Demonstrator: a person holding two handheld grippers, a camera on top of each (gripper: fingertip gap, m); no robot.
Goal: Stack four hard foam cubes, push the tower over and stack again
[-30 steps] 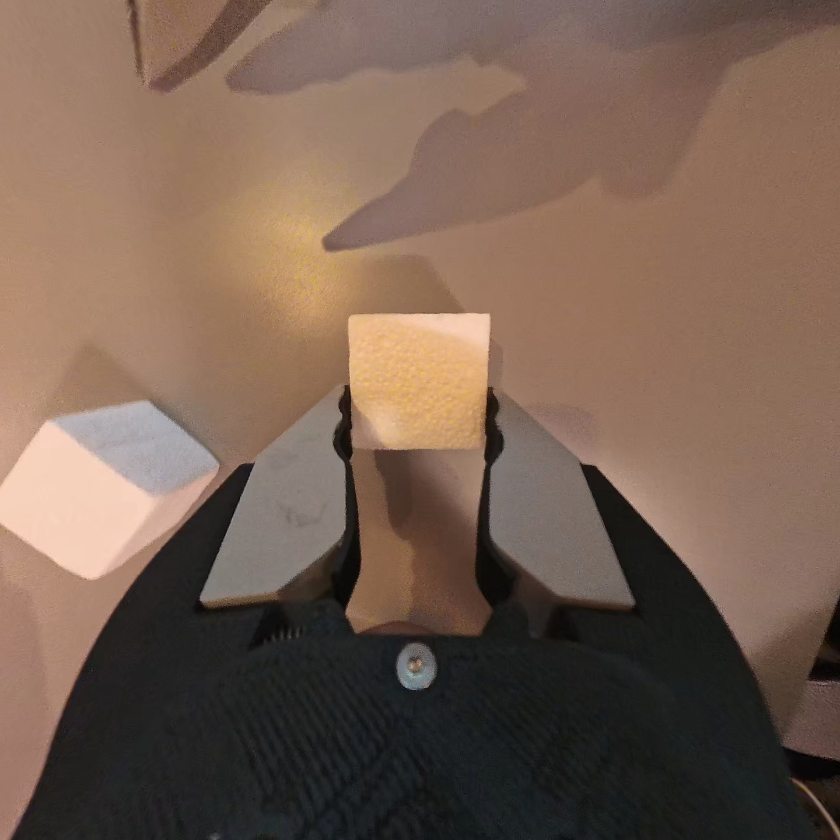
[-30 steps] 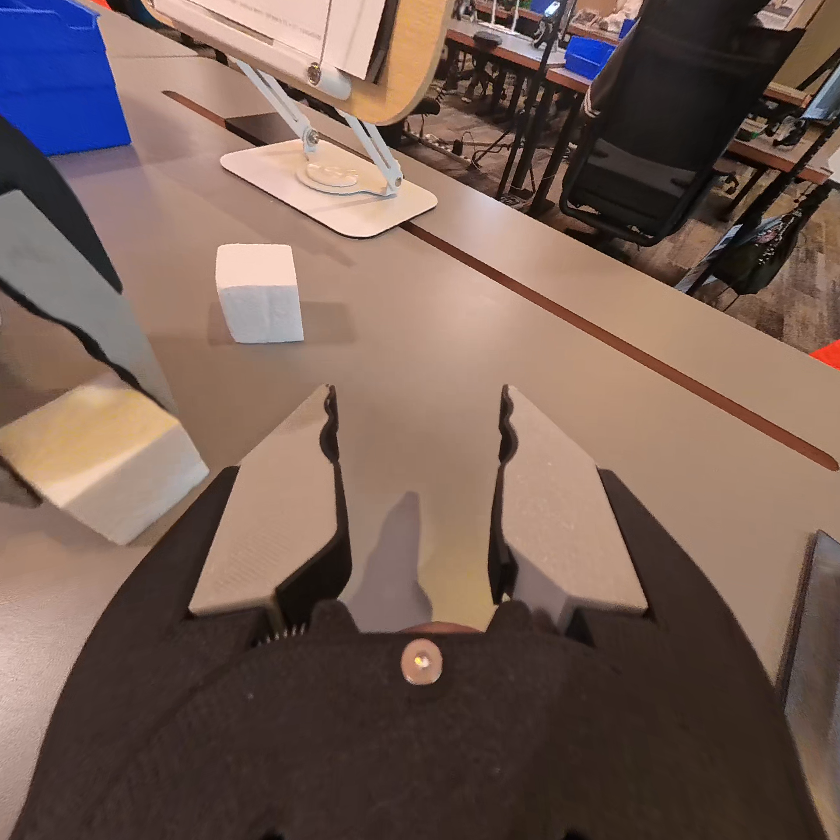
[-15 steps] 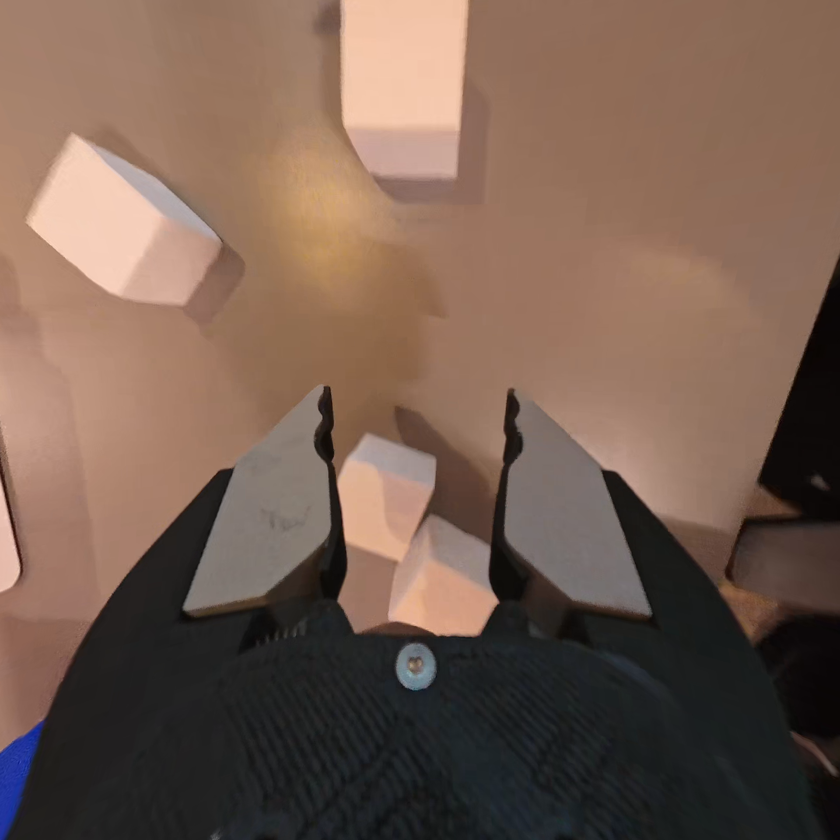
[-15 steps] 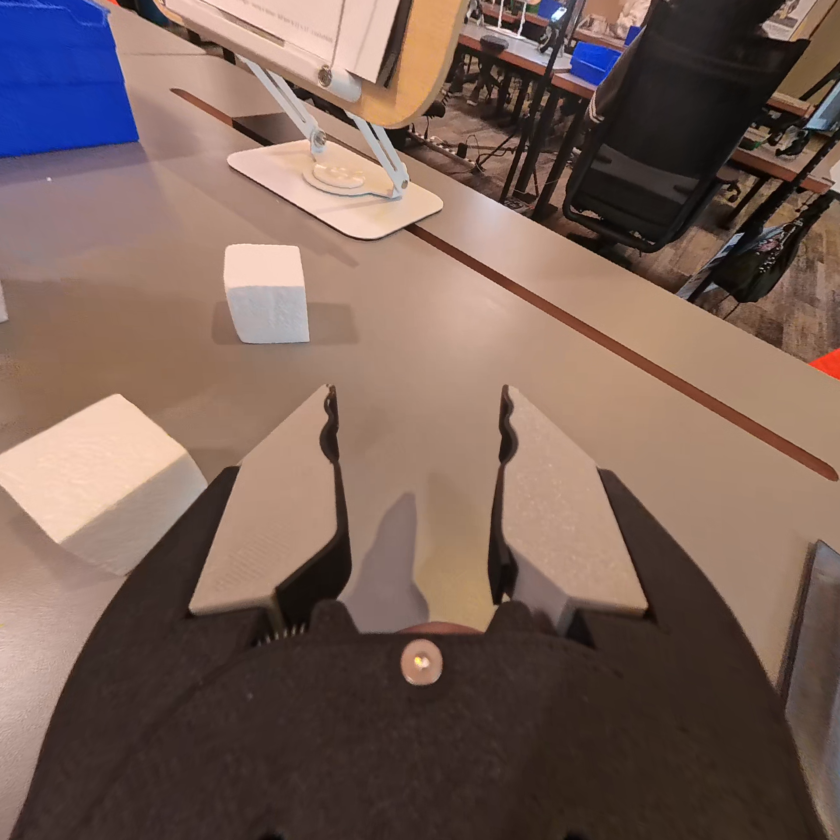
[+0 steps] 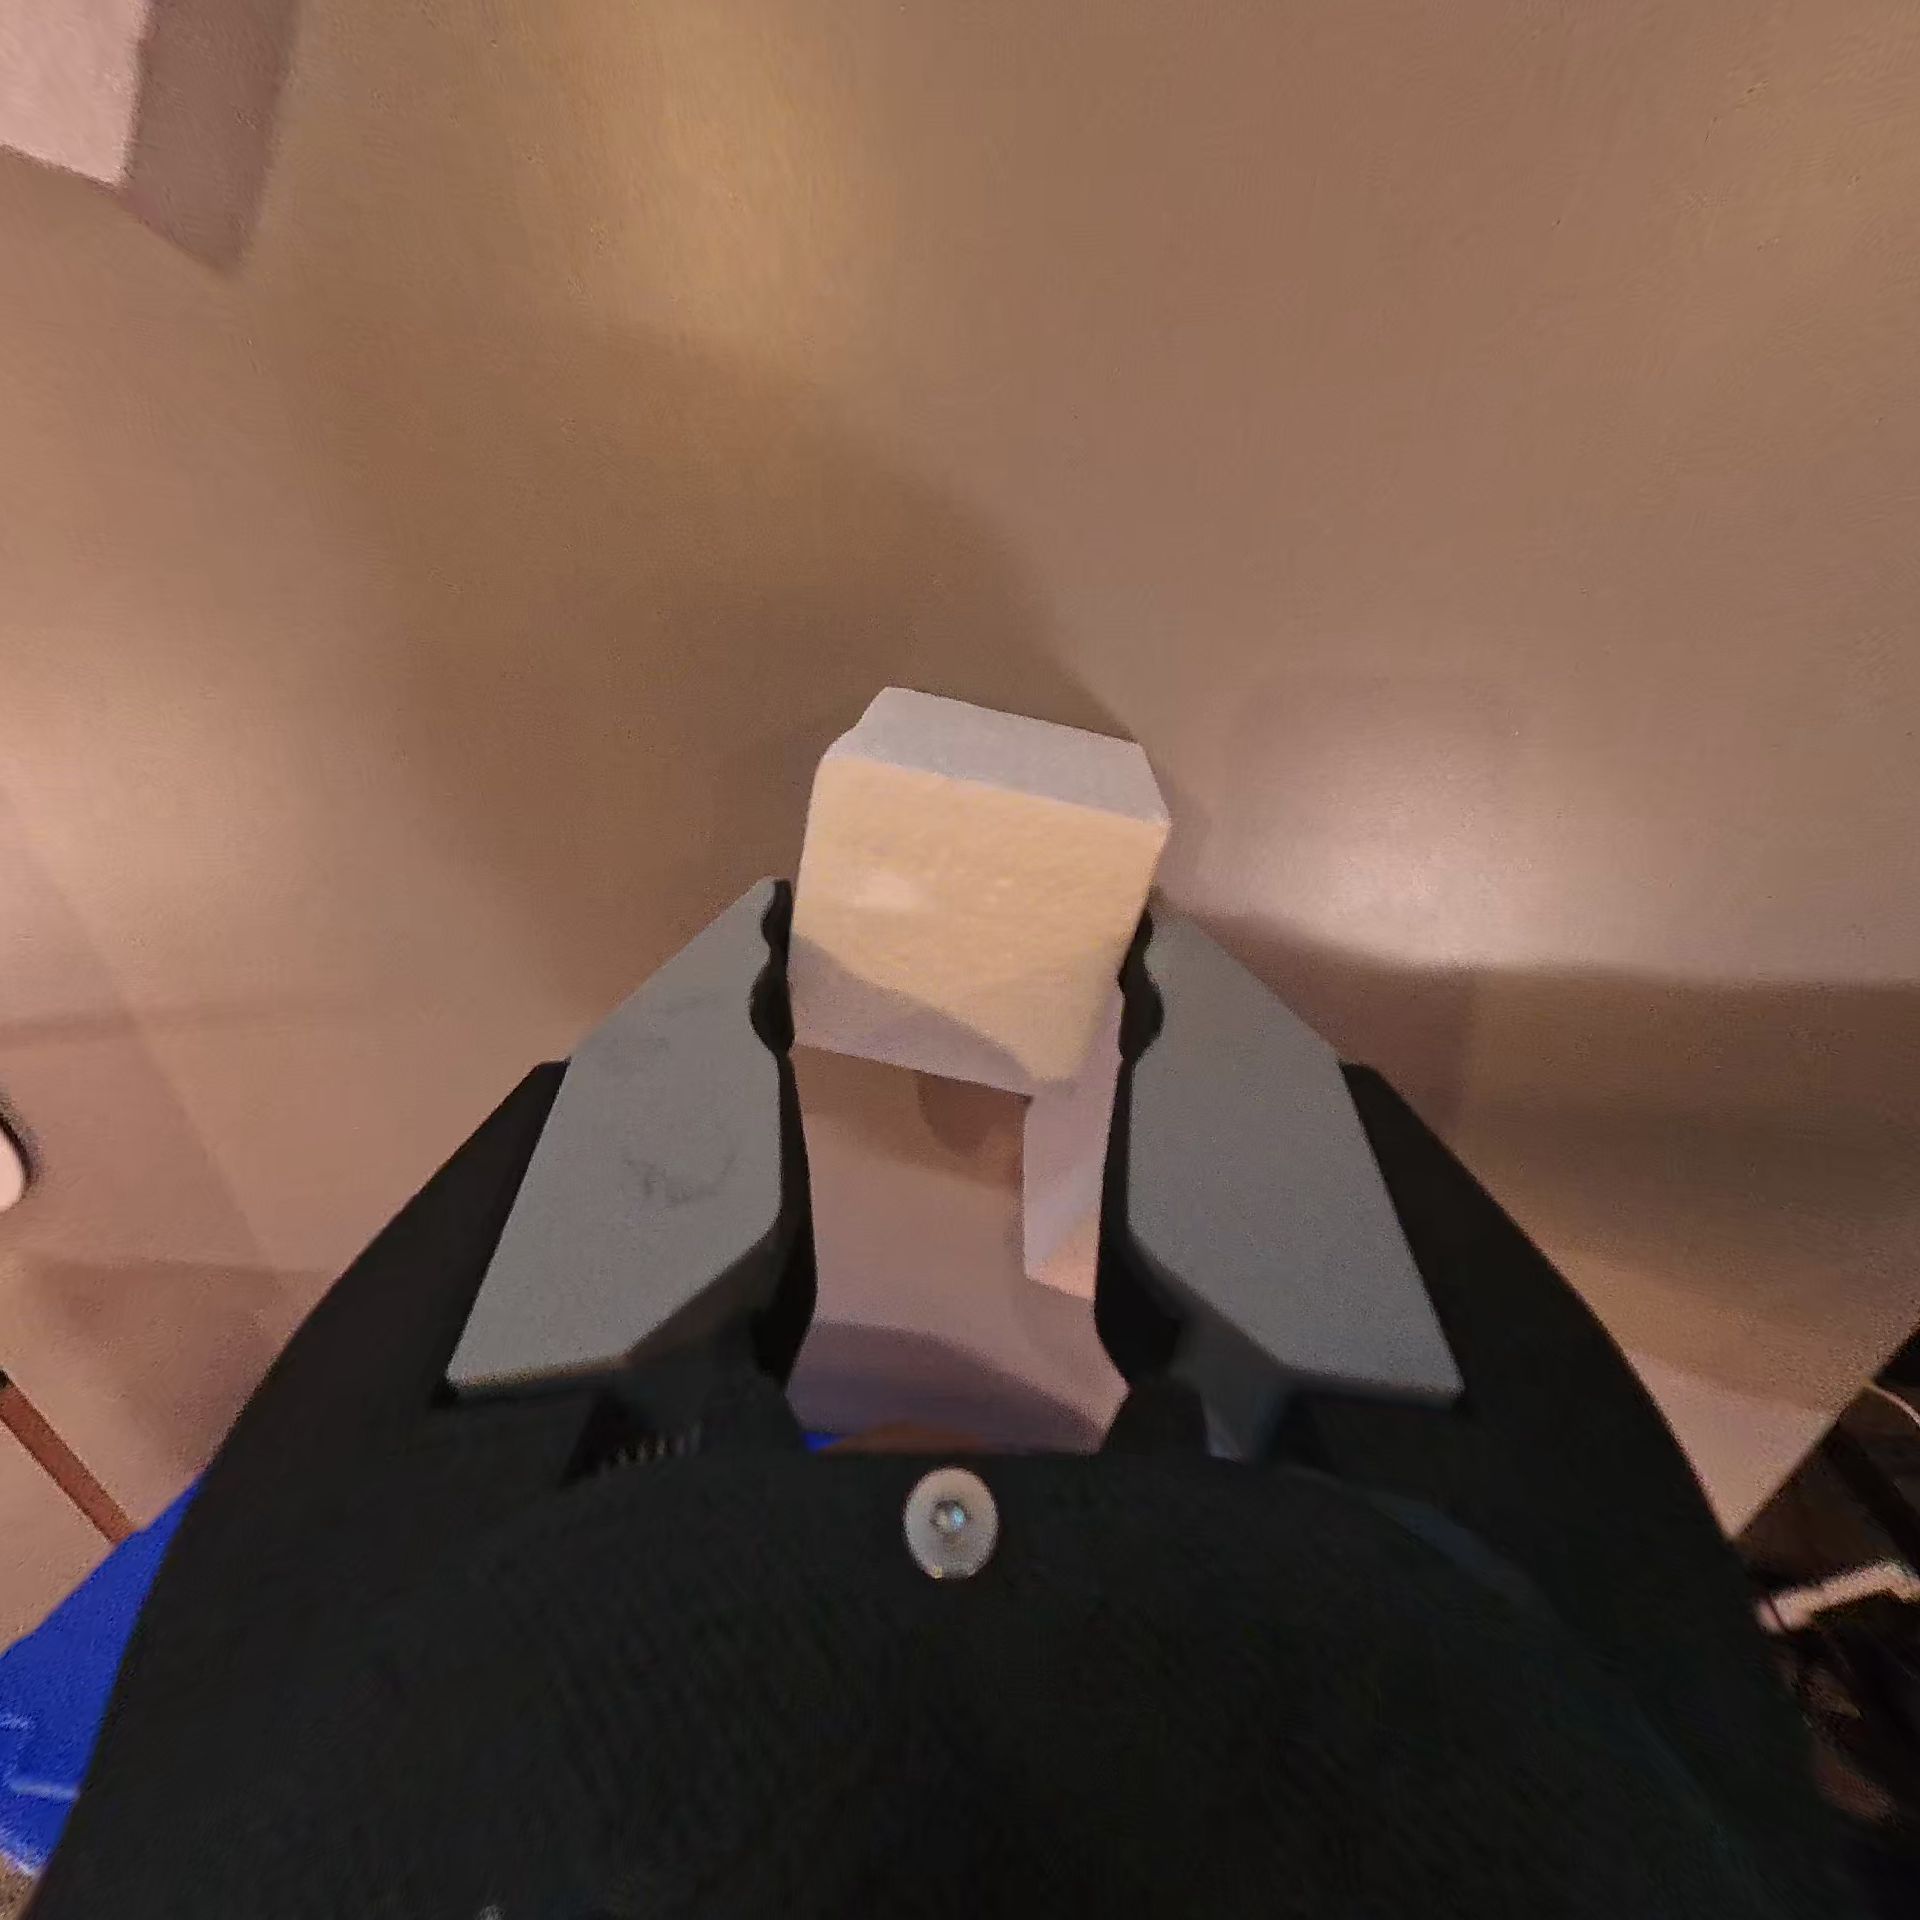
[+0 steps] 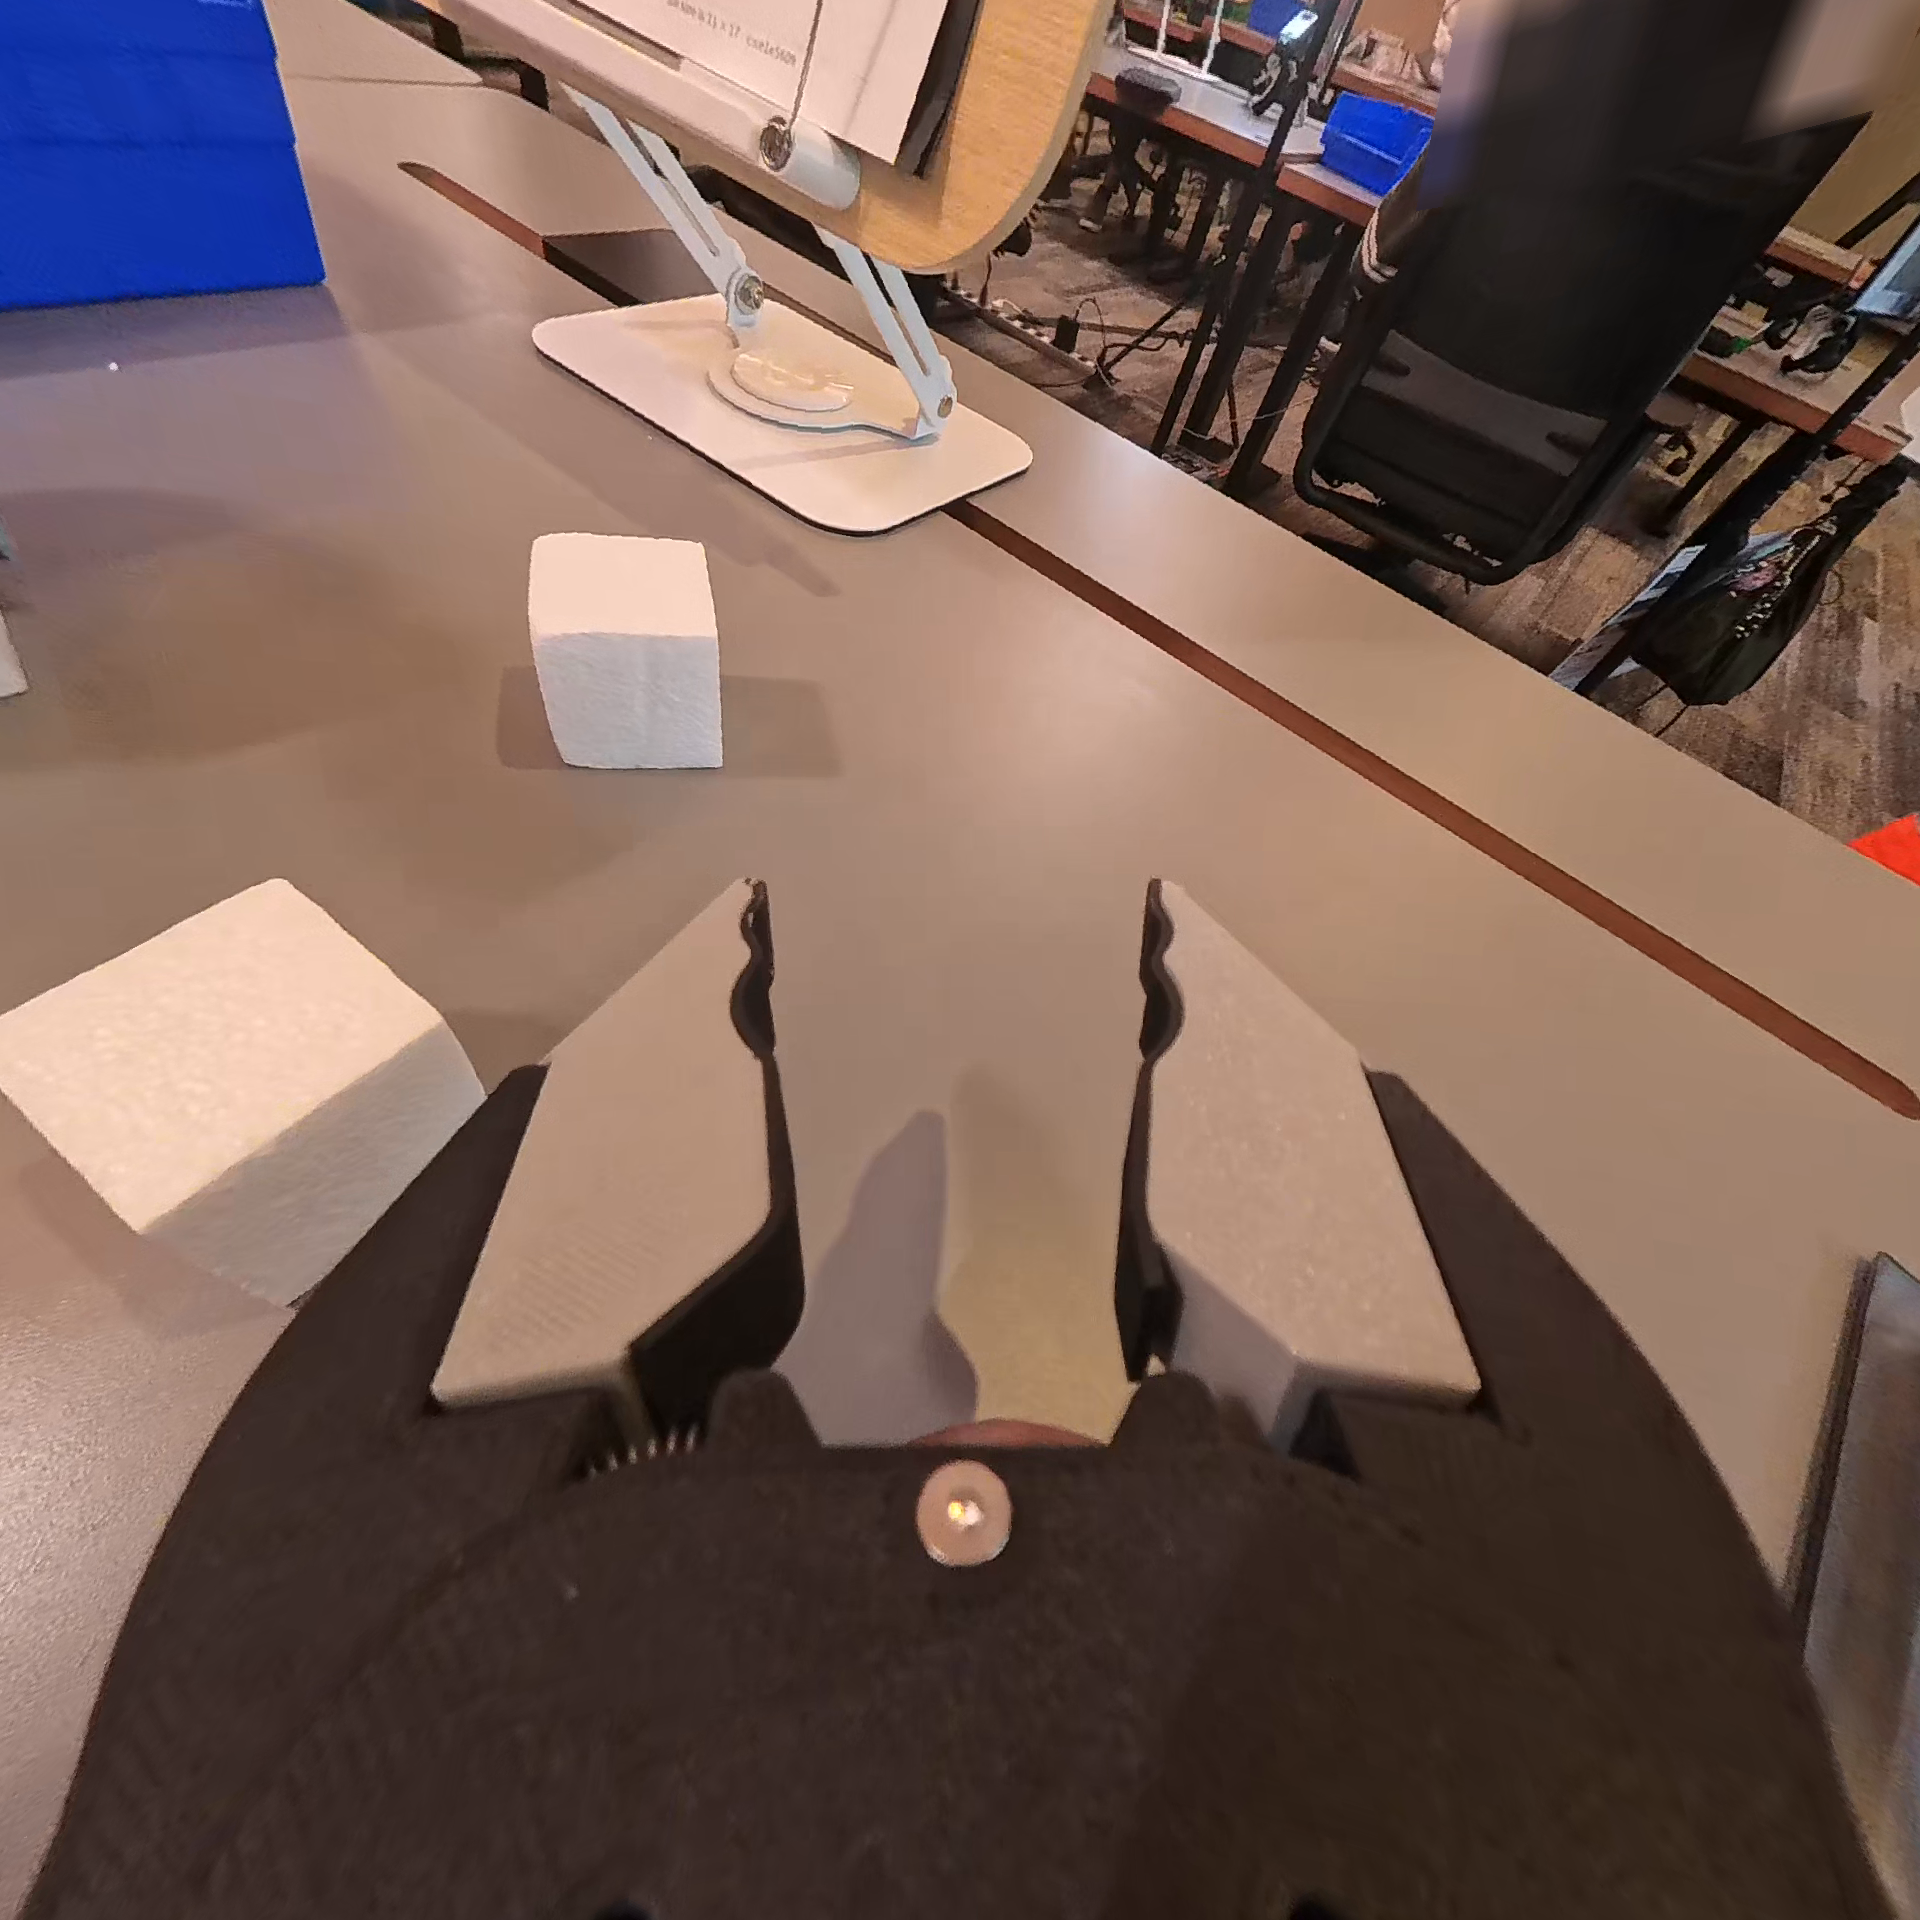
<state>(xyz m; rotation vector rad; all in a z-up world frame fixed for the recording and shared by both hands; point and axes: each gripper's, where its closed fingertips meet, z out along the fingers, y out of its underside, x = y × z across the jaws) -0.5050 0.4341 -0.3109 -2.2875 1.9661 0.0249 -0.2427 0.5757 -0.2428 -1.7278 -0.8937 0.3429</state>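
In the left wrist view my left gripper (image 5: 956, 940) looks down at the table, its jaws closed against the sides of a white foam cube (image 5: 977, 894) held skewed between the fingertips. A second cube (image 5: 1060, 1174) lies just below it, between the fingers. Part of another cube (image 5: 62, 83) shows at the top left. My right gripper (image 6: 956, 966) is open and empty, low over the grey table (image 6: 1039, 727). One cube (image 6: 623, 655) stands ahead to its left. Another cube (image 6: 229, 1070) lies close by its left finger.
A white folding stand (image 6: 790, 405) holding a wooden board stands at the back of the table. A blue bin (image 6: 145, 156) is at the far left. A dark seam (image 6: 1455, 821) crosses the table. A black chair (image 6: 1538, 343) and a dark flat object (image 6: 1870, 1507) are to the right. The grippers' ends are close to 30 cm from one another.
My left gripper set its cube down by the right gripper, opened, swung away to two other cubes and closed on one. The right gripper stayed open and nearly still.
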